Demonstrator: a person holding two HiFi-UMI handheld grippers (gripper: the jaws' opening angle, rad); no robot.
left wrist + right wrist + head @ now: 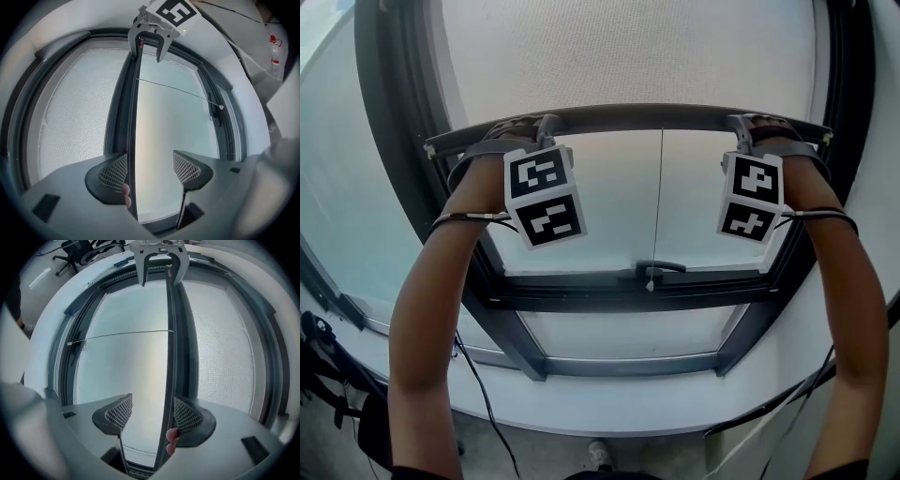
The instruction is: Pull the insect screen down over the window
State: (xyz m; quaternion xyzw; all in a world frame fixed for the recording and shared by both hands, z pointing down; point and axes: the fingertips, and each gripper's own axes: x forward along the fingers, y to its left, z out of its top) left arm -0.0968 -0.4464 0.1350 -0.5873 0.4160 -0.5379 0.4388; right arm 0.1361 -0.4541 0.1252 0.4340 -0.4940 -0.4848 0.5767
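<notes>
The pale mesh insect screen (pixel 628 47) covers the upper part of the window. Its dark bottom bar (pixel 656 116) runs across, with a thin pull cord (pixel 659 206) hanging from its middle. My left gripper (pixel 530 131) sits at the bar's left end and my right gripper (pixel 755 131) at its right end. In the left gripper view the bar (pixel 133 140) passes between the wide-apart jaws of the left gripper (pixel 151 169), against the left pad (pixel 115 171). In the right gripper view the bar (pixel 168 380) lies against the right pad (pixel 187 416) of the open right gripper (pixel 152 413). A fingertip (pixel 171 434) shows behind the bar.
Below the bar is bare glass in a dark window frame (pixel 628 291) with a handle (pixel 661 268). A white curved sill (pixel 609 403) runs beneath. Cables (pixel 483 394) trail from both arms. An office chair (pixel 323 375) stands at the lower left.
</notes>
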